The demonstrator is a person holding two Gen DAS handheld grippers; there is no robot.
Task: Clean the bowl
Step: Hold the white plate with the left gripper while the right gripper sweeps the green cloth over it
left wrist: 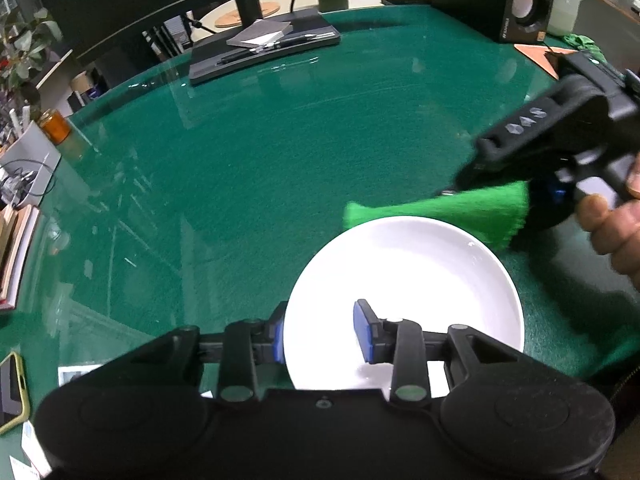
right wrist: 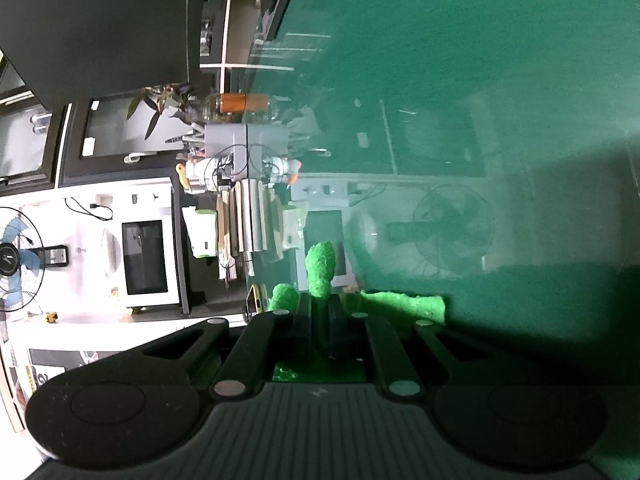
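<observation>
A white bowl [left wrist: 400, 272] stands on the green table, near me in the left wrist view. My left gripper [left wrist: 320, 336] straddles its near left rim, one blue pad [left wrist: 277, 340] outside and the other inside, gripping the wall. My right gripper [left wrist: 520, 204], held by a hand [left wrist: 612, 224], comes in from the right, shut on a bright green cloth [left wrist: 440, 216]. The cloth hangs over the bowl's far right rim. In the right wrist view the cloth [right wrist: 320, 268] sticks out between the shut fingers of the right gripper [right wrist: 320, 308]; the bowl is out of that view.
The glass-topped green table [left wrist: 280, 152] stretches away beyond the bowl. A dark monitor base with pens [left wrist: 264, 52] and a speaker [left wrist: 520, 4] stand at the back. An orange jar [left wrist: 56, 128], books [left wrist: 16, 252] and a phone [left wrist: 12, 392] line the left edge.
</observation>
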